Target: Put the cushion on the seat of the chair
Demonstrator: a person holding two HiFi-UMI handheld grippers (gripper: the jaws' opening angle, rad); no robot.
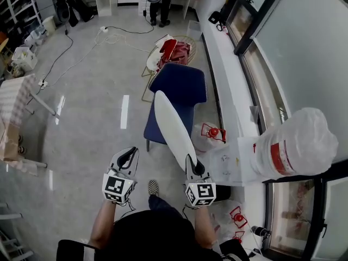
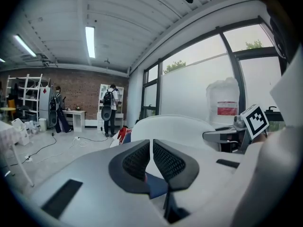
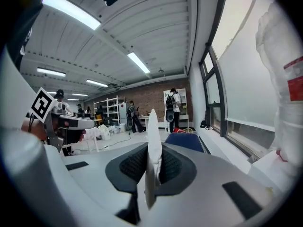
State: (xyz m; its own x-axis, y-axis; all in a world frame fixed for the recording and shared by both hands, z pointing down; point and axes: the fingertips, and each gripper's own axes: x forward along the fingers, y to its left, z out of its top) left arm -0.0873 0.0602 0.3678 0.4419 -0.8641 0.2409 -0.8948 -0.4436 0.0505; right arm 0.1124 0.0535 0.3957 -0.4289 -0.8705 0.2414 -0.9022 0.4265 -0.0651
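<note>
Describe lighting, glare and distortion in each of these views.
Head view: even daylight, pale glare streaks on the floor. Left gripper view: fisheye curve, dark corners, window washed out white. Right gripper view: same curve, bright ceiling lamp, cushion well lit.

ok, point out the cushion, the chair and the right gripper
cushion (image 1: pixel 172 125), head view, middle of white face.
chair (image 1: pixel 179 83), head view, blue surface.
right gripper (image 3: pixel 152 161), right gripper view, between jaws clamping cushion edge.

The cushion (image 1: pixel 171 126) at centre looks smooth, matt white cloth; the chair (image 1: pixel 182 85) above it matt blue fabric; the floor (image 1: pixel 87 91) smooth grey, faintly glossy.
</note>
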